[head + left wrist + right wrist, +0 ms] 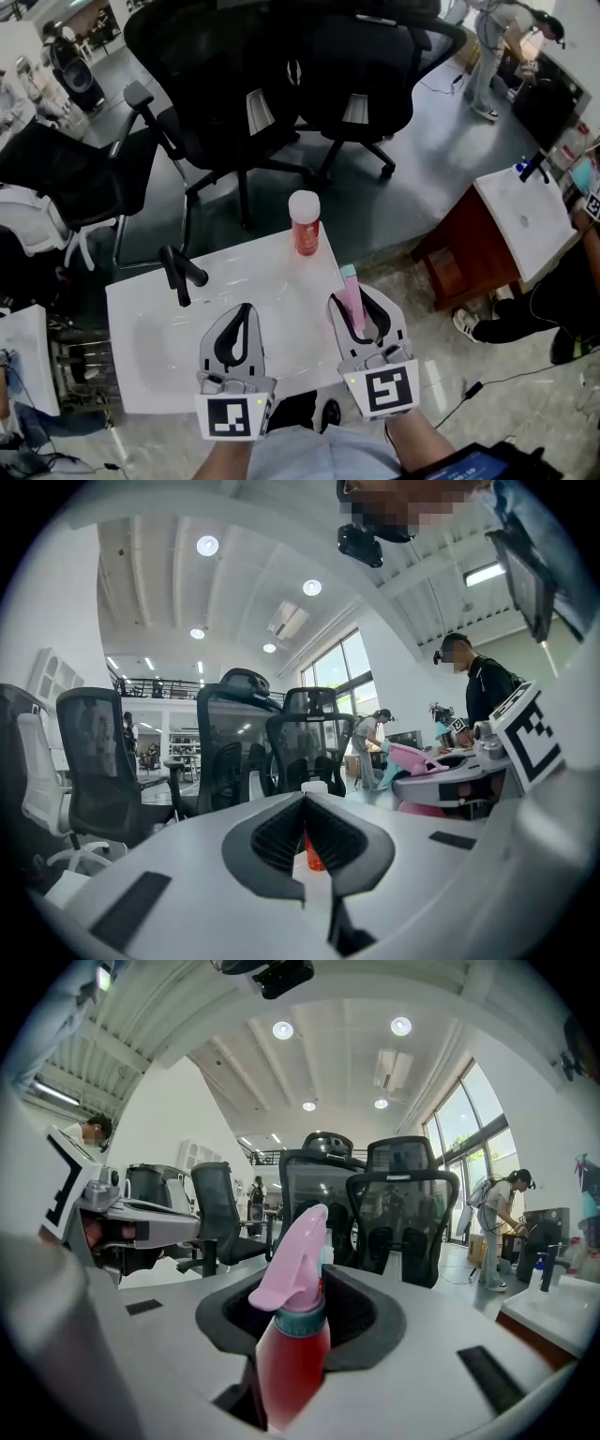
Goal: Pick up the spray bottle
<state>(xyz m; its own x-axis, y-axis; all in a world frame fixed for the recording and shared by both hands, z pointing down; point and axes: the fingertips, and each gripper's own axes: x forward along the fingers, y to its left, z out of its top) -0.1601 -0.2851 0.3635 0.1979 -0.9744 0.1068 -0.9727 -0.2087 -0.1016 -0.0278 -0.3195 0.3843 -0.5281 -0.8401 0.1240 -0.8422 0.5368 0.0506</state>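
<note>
The spray bottle (pixel 350 296) has a pink trigger head, a teal collar and red liquid, and my right gripper (pixel 353 304) is shut on it above the right side of the white sink top (pixel 150 375). In the right gripper view the spray bottle (pixel 292 1354) stands upright between the jaws of my right gripper (pixel 314 1288). My left gripper (pixel 240 319) hovers beside it over the basin, shut with nothing in it. In the left gripper view the left gripper (pixel 305 803) has its jaws meeting at the tip.
A red bottle with a white cap (pixel 304 225) stands at the sink top's far edge. A black faucet (pixel 178 272) rises at the left. Black office chairs (pixel 244 84) stand beyond. A second white sink on a brown cabinet (pixel 525 220) is at the right, with people nearby.
</note>
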